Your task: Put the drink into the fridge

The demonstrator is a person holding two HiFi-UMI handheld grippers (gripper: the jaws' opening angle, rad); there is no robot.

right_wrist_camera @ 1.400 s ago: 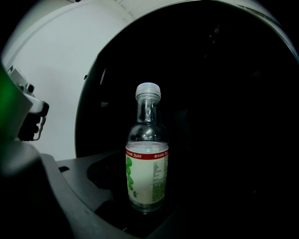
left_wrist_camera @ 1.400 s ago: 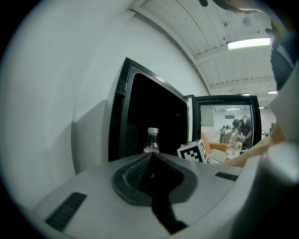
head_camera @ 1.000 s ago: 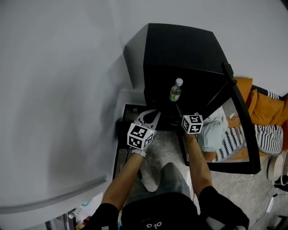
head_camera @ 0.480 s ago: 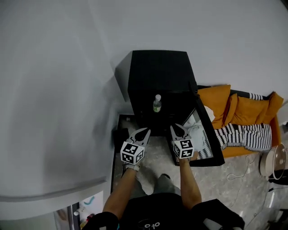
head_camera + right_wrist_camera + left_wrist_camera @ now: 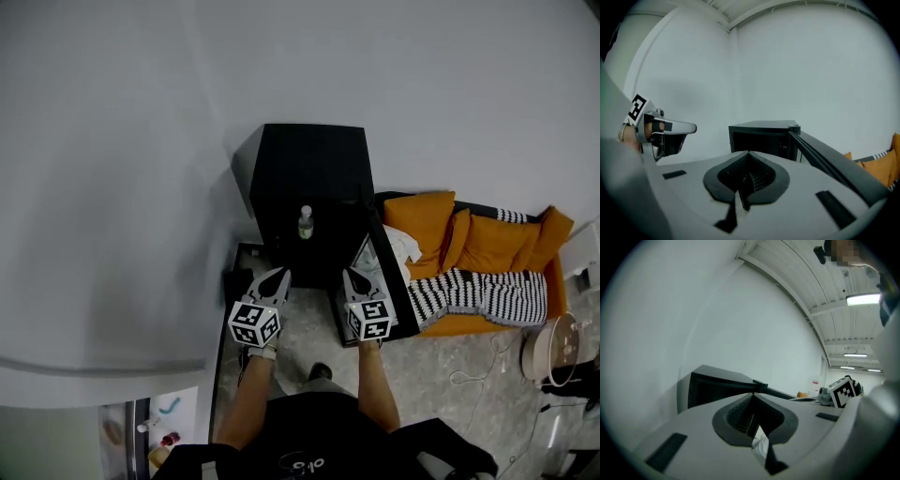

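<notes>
Drink bottle (image 5: 306, 222) is standing upright inside the black mini fridge (image 5: 309, 159), near the front edge of its open compartment and a little left of the middle in the head view. Which shelf is carrying it cannot be told. The fridge door (image 5: 820, 157) is hanging open, swung out to the right.

Left gripper (image 5: 279, 274) is hovering over the floor (image 5: 309, 333) before the fridge's left front corner. Its jaws are pressing together with nothing between them.

Right gripper (image 5: 350, 275) is hovering beside the open door. Its jaws have just been closing and are now meeting tip to tip, clenched on nothing.

Both grippers are sitting clear of the bottle, level with each other.

An orange sofa (image 5: 487, 244) with a striped blanket (image 5: 487, 295) is lying to the right of the door.
</notes>
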